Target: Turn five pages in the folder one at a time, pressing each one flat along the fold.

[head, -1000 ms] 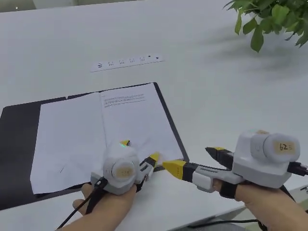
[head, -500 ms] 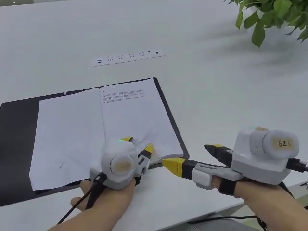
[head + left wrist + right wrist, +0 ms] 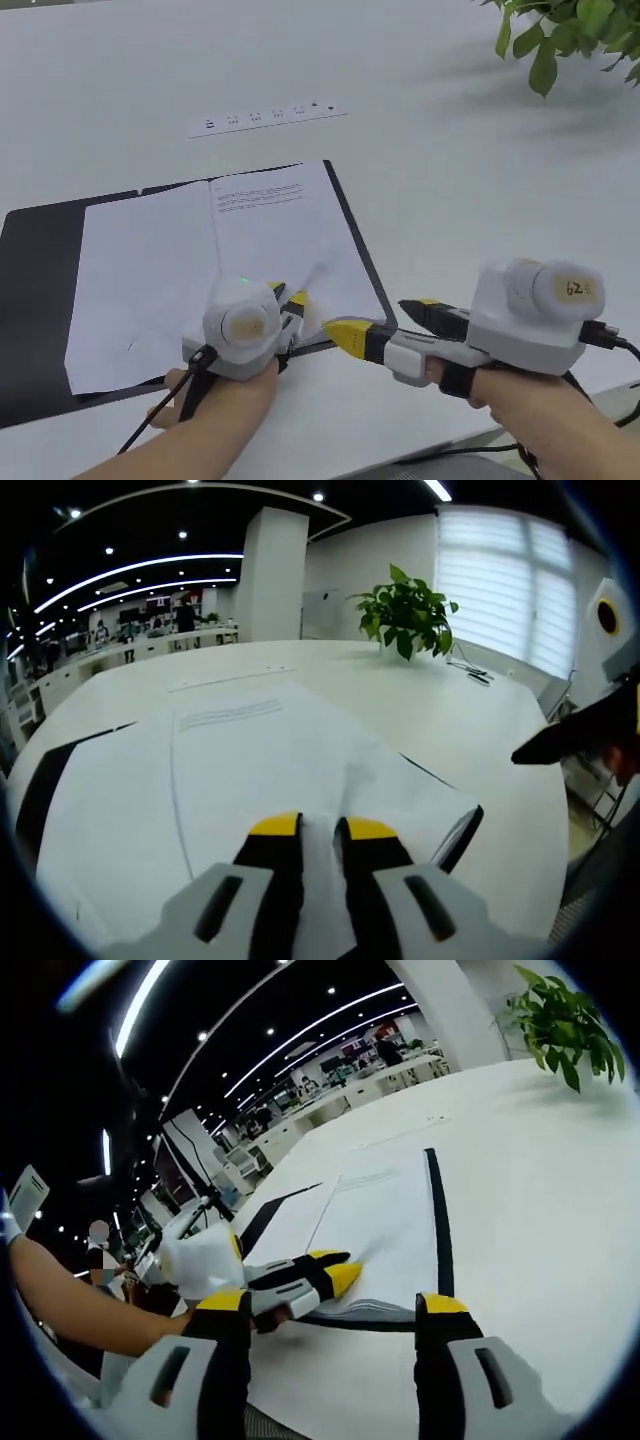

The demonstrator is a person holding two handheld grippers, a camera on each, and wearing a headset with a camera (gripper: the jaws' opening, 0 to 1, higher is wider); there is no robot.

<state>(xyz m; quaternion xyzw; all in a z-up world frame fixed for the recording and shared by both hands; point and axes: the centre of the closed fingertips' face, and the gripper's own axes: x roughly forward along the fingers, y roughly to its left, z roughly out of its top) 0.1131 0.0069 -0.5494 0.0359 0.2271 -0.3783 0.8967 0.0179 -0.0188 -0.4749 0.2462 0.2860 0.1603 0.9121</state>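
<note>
- The jaws of the left gripper are pinched nearly together on the white sheet that runs up between them. The jaws of the right gripper stand wide apart with nothing in them, just off the folder's near right corner.
- The table is white, with a plant at its far right.
- The folder lies open and flat on the table in front of the person, its black cover showing at the left and along the right edge.
- The page being held is the right-hand one. It is gripped at its near edge, where it puckers up off the stack, and its far end lies flat.
- The step in hand looks like the start of one turn: the page is grasped but not yet carried over.
- Next, I judge, the left gripper must lift that single sheet and sweep it leftward across the fold. A gripper then presses it flat along that line.
</note>
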